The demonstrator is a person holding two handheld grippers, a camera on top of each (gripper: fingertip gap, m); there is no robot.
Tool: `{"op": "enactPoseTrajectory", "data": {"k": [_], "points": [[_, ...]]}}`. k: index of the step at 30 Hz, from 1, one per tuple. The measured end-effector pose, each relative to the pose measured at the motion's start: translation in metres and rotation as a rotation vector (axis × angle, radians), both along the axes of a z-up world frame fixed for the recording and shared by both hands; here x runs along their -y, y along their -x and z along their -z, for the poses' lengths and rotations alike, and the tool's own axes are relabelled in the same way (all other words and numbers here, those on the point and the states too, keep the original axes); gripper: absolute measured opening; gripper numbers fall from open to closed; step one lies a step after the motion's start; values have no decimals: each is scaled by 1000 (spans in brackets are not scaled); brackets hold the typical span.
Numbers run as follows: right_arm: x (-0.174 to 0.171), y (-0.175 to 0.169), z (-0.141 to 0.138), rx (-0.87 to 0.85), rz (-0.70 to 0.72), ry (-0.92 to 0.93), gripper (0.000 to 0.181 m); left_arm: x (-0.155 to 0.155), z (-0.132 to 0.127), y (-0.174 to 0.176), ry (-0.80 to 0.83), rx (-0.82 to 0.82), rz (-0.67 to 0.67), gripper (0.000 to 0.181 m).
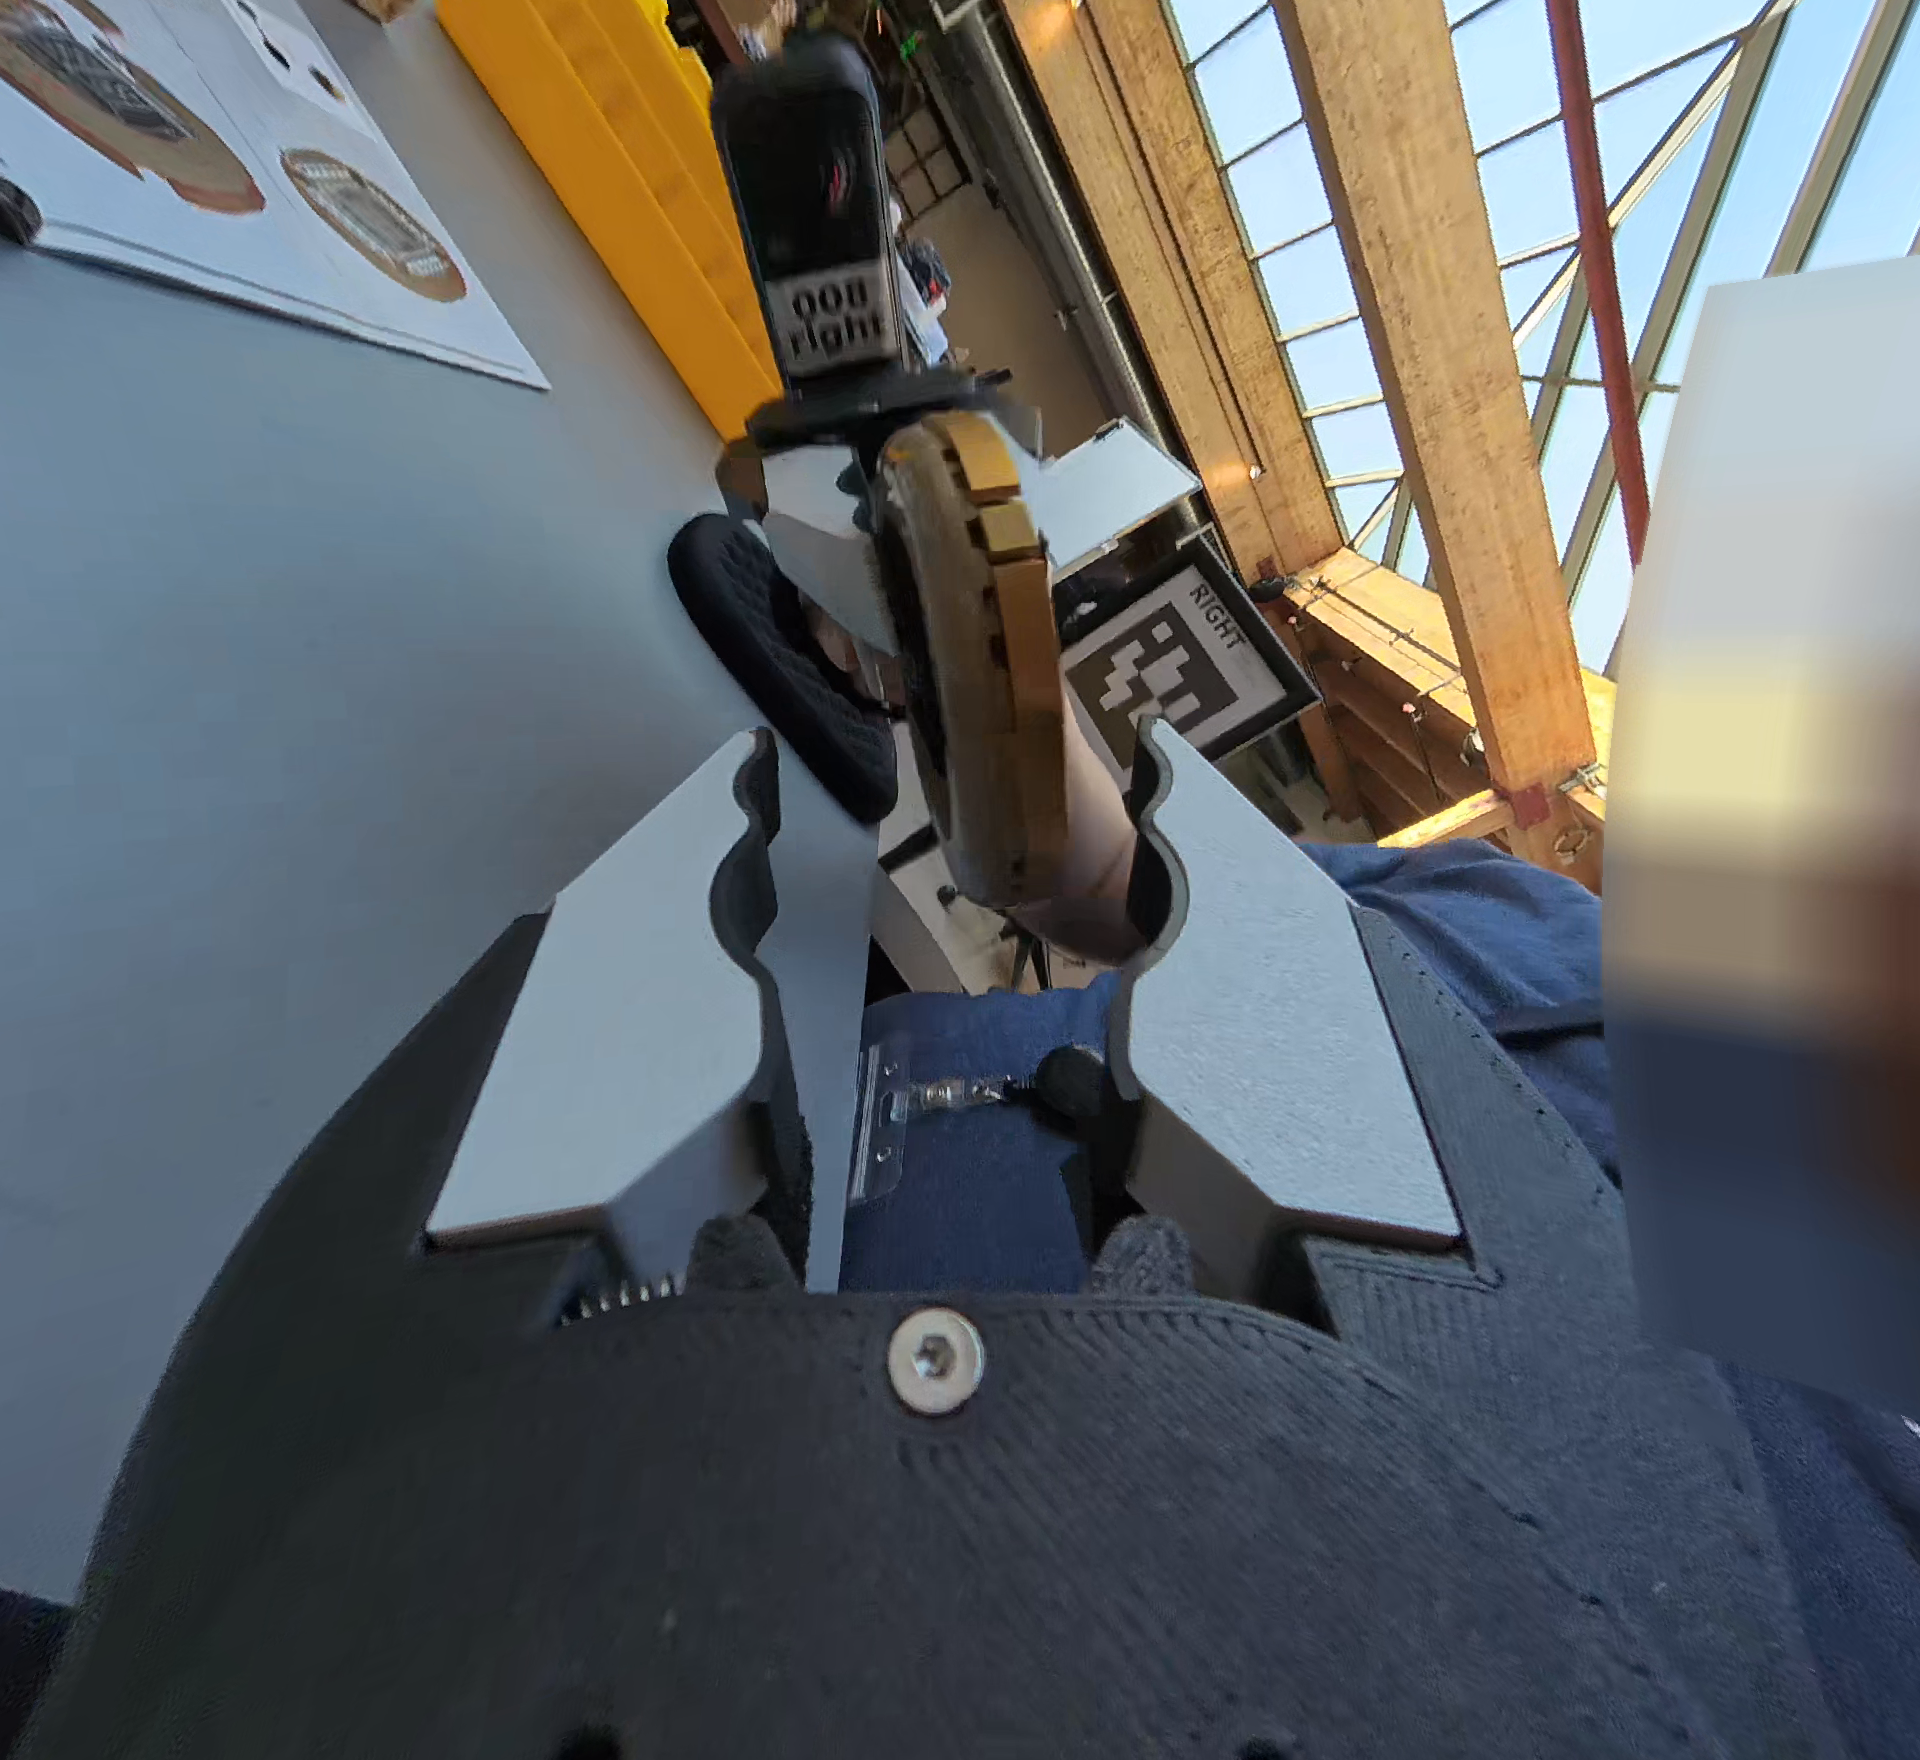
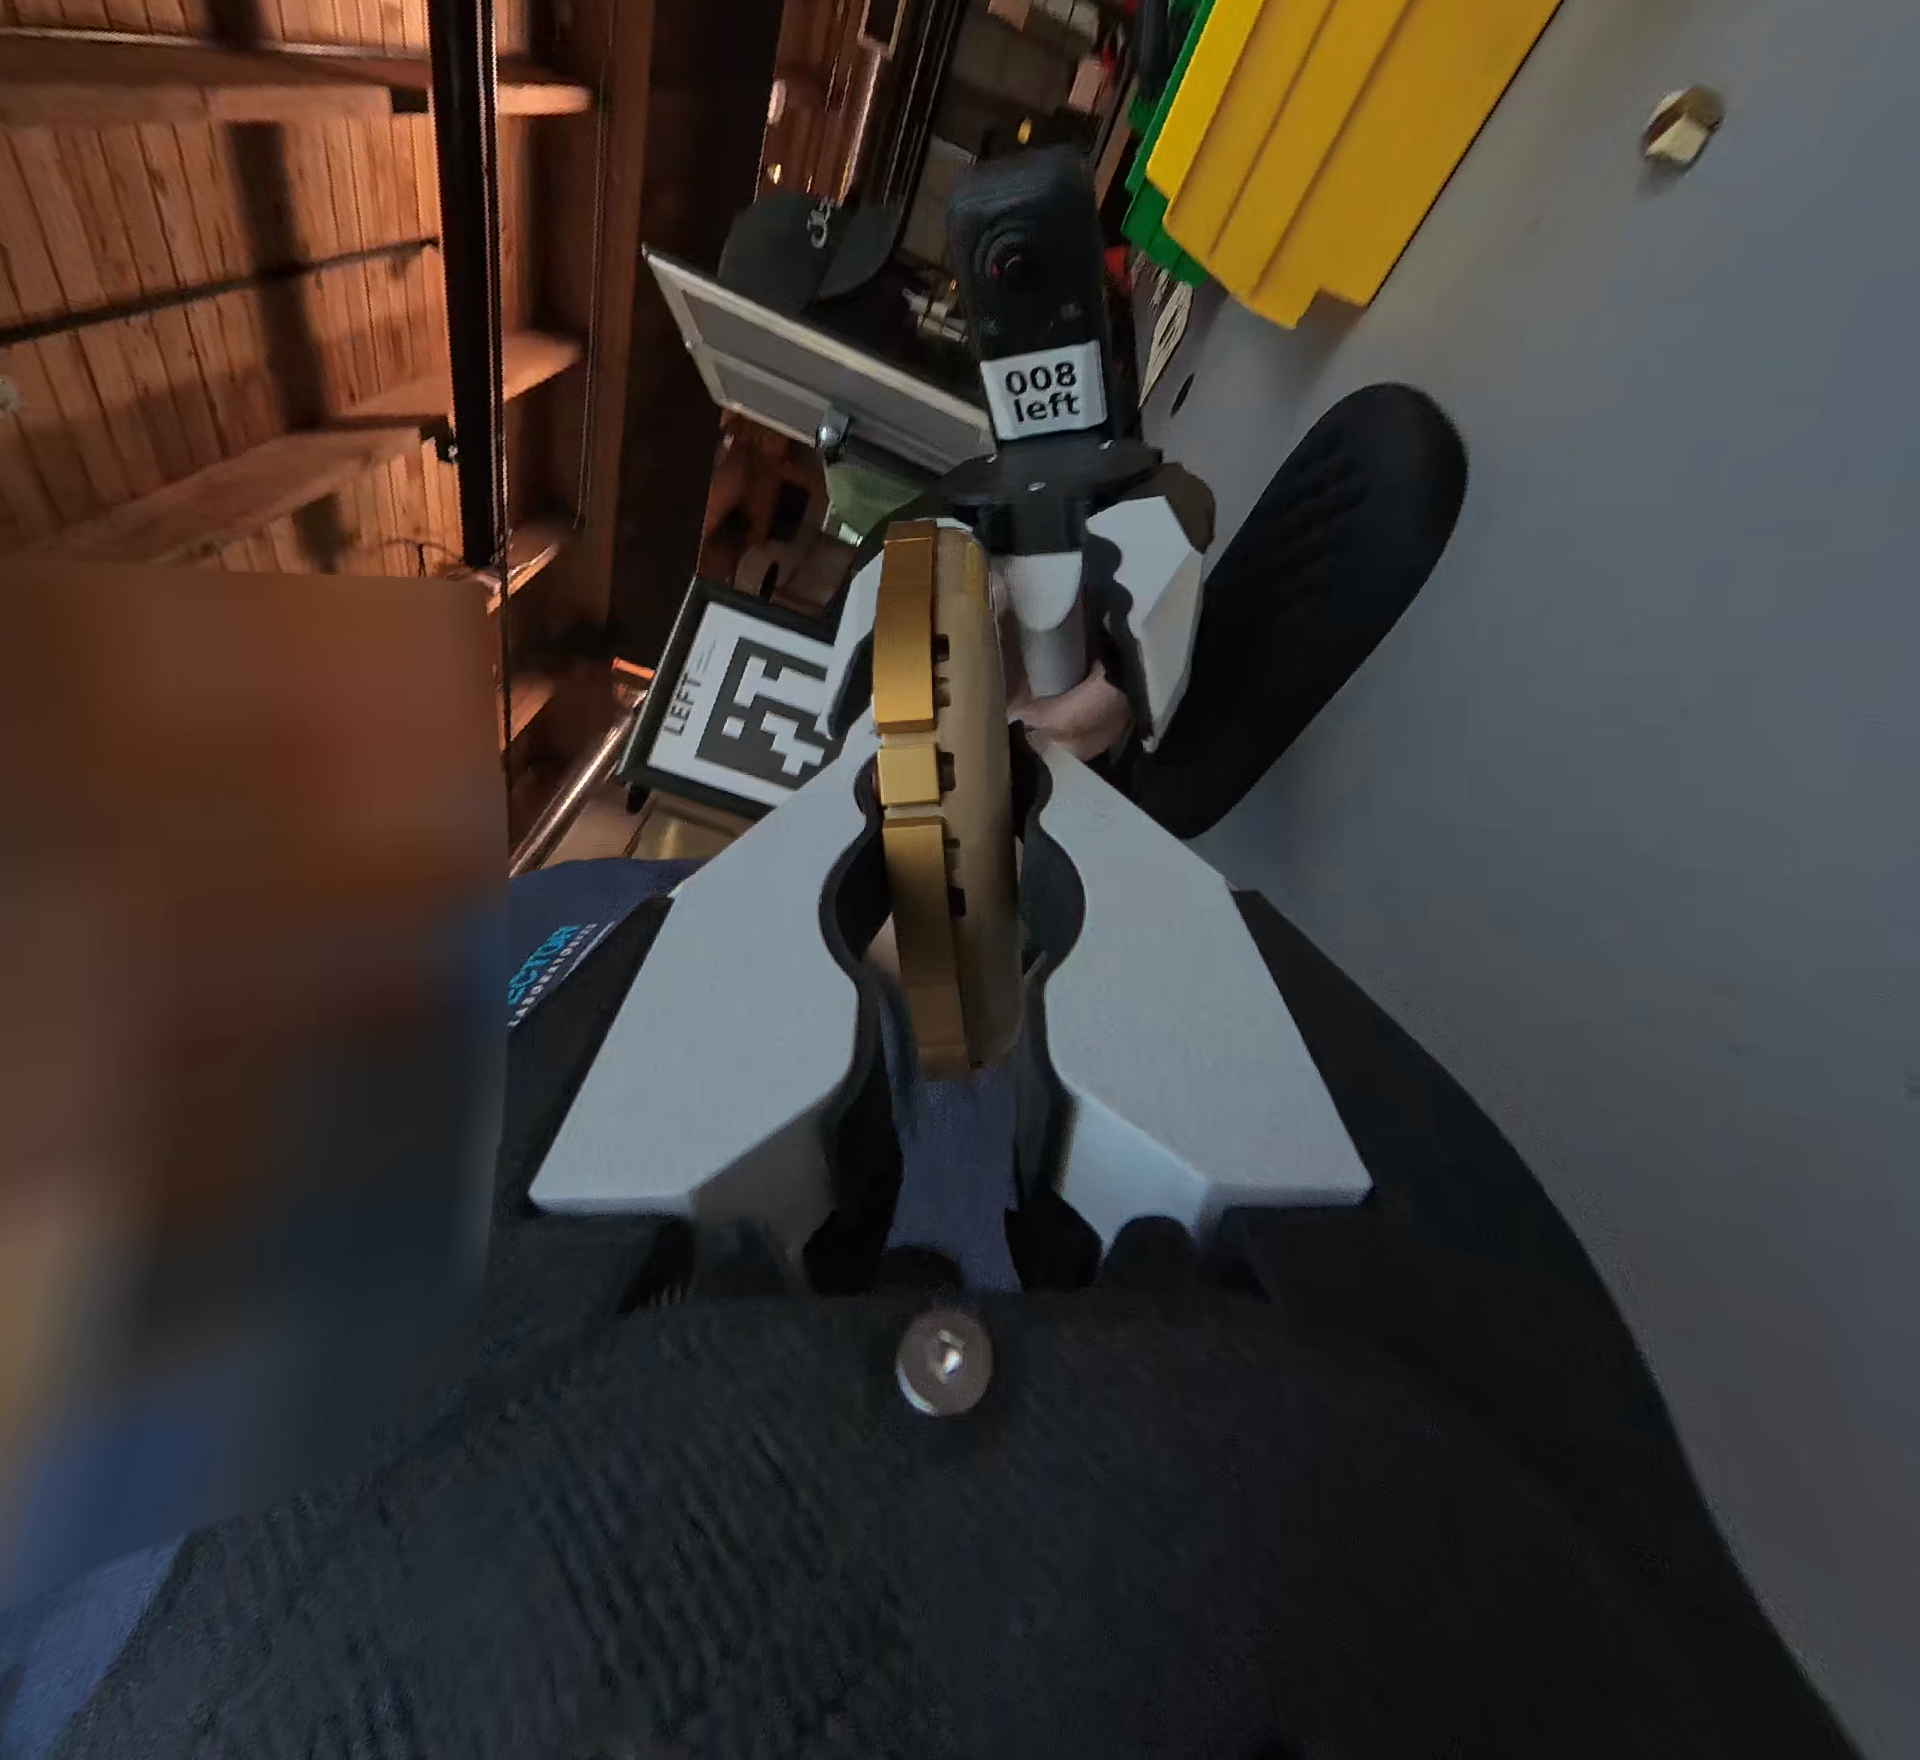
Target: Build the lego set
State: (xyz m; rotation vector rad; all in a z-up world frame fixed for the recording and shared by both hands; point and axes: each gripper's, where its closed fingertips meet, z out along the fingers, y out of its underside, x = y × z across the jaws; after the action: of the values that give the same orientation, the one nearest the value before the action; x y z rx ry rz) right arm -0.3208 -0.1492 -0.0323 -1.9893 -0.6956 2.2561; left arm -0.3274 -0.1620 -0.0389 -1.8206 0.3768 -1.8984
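A round tan and gold lego assembly (image 2: pixel 940 837) is seen edge-on, held up in the air off the table. My right gripper (image 2: pixel 951 765) is shut on it, one finger on each flat face. In the left wrist view the same assembly (image 1: pixel 987 671) stands upright in the right gripper (image 1: pixel 966 505), which faces me. My left gripper (image 1: pixel 956 754) is open, and the assembly's near end sits between its fingertips without touching them. The left gripper also shows in the right wrist view (image 2: pixel 1003 598), just behind the assembly.
The grey table (image 1: pixel 260 567) carries a printed instruction sheet (image 1: pixel 260 183) and stacked yellow bins (image 1: pixel 592 100), with a green bin (image 2: pixel 1174 152) behind them. A small gold piece (image 2: pixel 1683 123) lies loose on the table. A black mesh chair part (image 2: pixel 1309 609) is beside the table's edge. My left and right fingertips are right by each other.
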Motion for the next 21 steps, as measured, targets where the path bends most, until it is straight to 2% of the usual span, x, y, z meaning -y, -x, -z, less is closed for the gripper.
{"op": "enactPoseTrajectory", "data": {"k": [2, 5, 7, 9, 12, 16, 18, 21], "points": [[7, 8, -2, 25, -120, 18, 18, 9, 5, -4, 15, -37, 64, 64], [14, 22, 8, 133, -238, -69, 18, 18, 14, -9, 5, -88, 118, 52], [14, 32, 11, 167, -277, -110, 18, 24, 11, -10, -11, -59, 143, 27], [6, 42, 5, 137, -256, -126, 24, 17, 15, -3, -33, -85, 77, 19], [-13, 50, -14, -3, -162, -168, 34, 7, 14, 13, -51, -86, -37, 19], [-50, 49, -17, -97, 132, -243, 41, -8, 8, 49, -57, -57, -247, 18], [-41, 56, -11, -127, 127, -181, 41, -15, 8, 69, -69, -70, -358, 18], [-15, 78, 5, -111, 17, -88, 41, -19, 6, 90, -79, -61, -460, 18]]}}
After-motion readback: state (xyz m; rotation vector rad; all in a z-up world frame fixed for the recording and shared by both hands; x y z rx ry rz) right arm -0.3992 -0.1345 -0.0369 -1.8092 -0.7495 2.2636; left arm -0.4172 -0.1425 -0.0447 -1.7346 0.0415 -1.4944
